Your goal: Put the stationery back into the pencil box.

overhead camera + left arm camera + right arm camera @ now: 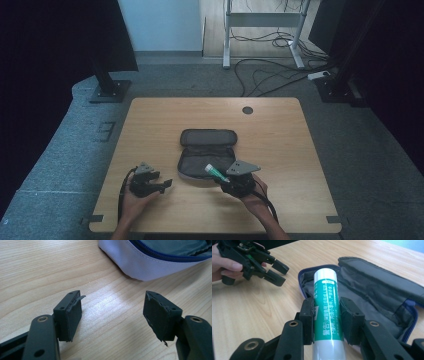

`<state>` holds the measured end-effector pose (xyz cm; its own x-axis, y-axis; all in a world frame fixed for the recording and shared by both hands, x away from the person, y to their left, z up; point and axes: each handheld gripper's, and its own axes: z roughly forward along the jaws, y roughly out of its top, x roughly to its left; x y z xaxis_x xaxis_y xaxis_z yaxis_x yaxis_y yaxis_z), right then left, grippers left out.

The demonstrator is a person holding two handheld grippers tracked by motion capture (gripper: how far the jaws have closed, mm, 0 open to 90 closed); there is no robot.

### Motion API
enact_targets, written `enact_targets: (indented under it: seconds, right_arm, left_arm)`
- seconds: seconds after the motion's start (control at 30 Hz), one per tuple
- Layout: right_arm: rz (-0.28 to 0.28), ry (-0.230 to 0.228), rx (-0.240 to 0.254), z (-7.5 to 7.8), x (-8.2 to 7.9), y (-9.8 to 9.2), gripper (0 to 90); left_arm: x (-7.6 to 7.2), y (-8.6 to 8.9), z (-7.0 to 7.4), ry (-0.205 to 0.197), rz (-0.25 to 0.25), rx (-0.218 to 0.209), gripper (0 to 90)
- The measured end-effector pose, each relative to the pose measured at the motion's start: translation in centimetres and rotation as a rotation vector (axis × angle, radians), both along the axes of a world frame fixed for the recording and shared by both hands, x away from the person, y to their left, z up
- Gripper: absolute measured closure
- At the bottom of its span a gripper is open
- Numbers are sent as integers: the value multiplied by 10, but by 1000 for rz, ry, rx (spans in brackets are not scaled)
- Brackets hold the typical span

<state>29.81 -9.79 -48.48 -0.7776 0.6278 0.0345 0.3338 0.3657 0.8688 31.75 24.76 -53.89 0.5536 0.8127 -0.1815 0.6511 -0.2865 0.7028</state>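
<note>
Nearest the person, 2 forearms come in from the bottom of the high view, each hand carrying a gripper over the front part of the wooden table (150,115). The right gripper (223,178) has its 2 black jaws clamped on a green and white tube (327,312), one pad pressed to each side of it. In the right gripper view the tube runs straight out between the jaws, white cap end pointing away, with white print along its green band. From above, the tube (216,173) sticks out of that gripper toward the left and lies over the near edge of the open pouch (206,163).

The left gripper (167,184) sits low over the table to the left of the pouch, apart from it. Its jaws stand wide apart with only bare wood between them, as the left gripper view shows, and the pouch's pale lilac wall (150,265) with its blue zip lies a little beyond the tips.

Farther out, the pouch is unzipped and laid flat in 2 halves: the grey-lined near half and the dark lid half (208,137) folded back behind it. Beyond that, near the far edge of the table, is a round dark cable hole (247,110)
</note>
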Motion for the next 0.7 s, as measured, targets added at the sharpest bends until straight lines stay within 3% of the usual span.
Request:
enact_targets:
  seconds: [0.4,0.7]
  right_arm:
    - [-22,10,13,2,26,7,649]
    - [-51,22,-13,-5,45,13,649]
  left_arm:
    - [1,1,0,9,-1,-4,317]
    - [1,-1,-2,16,-7,3,317]
